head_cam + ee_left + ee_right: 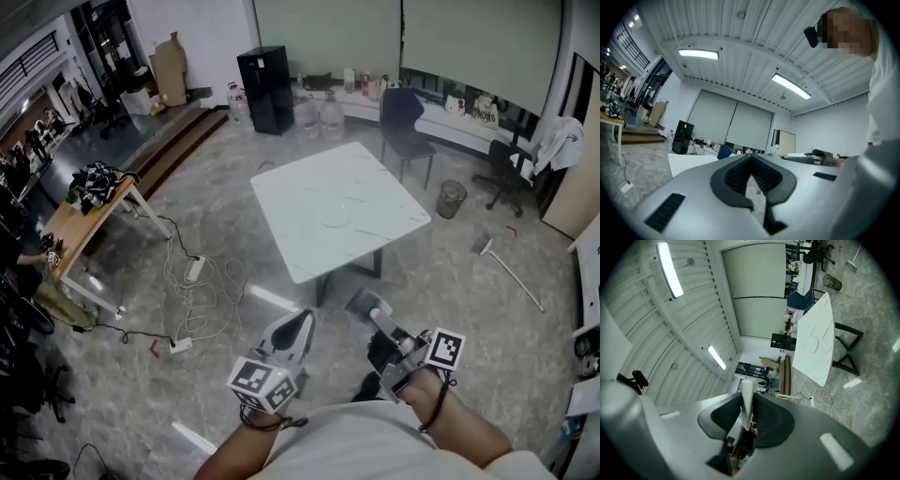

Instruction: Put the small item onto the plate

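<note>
While right hand-held gripper (367, 305) pinches one white item (747, 405), left hand-held gripper (751, 157) sits closed.

A white table (298, 195) carries what looks like a plate (336, 217) near its middle.

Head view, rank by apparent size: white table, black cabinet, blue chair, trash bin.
1. white table, clearly largest
2. black cabinet and blue chair: these look about alike and the cabinet stands farther off, so they are not ranked
3. trash bin, smallest
</note>
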A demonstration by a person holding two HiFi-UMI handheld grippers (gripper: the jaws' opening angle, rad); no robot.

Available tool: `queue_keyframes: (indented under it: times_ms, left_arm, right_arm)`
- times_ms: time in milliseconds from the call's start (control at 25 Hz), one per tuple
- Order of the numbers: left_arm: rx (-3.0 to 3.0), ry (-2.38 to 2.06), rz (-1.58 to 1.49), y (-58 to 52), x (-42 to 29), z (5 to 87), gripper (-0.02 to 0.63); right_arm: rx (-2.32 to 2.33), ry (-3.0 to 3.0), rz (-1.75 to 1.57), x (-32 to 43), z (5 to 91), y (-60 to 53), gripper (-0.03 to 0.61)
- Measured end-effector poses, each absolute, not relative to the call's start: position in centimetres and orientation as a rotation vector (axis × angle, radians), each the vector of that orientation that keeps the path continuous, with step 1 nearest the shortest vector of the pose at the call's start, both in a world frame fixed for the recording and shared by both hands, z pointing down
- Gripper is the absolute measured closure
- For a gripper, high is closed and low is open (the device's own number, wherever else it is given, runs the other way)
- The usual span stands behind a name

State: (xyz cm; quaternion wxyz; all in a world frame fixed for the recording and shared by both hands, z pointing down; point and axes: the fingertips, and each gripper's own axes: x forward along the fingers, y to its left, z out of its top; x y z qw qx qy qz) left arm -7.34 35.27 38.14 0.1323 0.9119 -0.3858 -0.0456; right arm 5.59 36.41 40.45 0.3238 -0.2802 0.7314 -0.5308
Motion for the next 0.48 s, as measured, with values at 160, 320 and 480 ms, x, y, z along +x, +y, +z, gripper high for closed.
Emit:
queue_keyframes:
  times_ms: [160, 320, 480]
  left_arm:
    - [2.62, -1.163, -0.138, 30.5, -4.2, 38.5, 0.608]
    - [2.592, -1.205, -0.145, 26.2, -1.1, 38.6, 0.608]
    - [2.578, -1.252, -0.146, 23.1, 1.3, 38.6, 0.608]
  right_arm:
    - [-0.708, 1.934, -1.422, 8.6, 40.7, 31.4, 0.499]
    - [-0.675, 1.956, -1.455, 11.6, 40.7, 26.8, 0.499]
    - [-0.639, 1.986, -1.47, 14.2, 40.6, 23.3, 0.499]
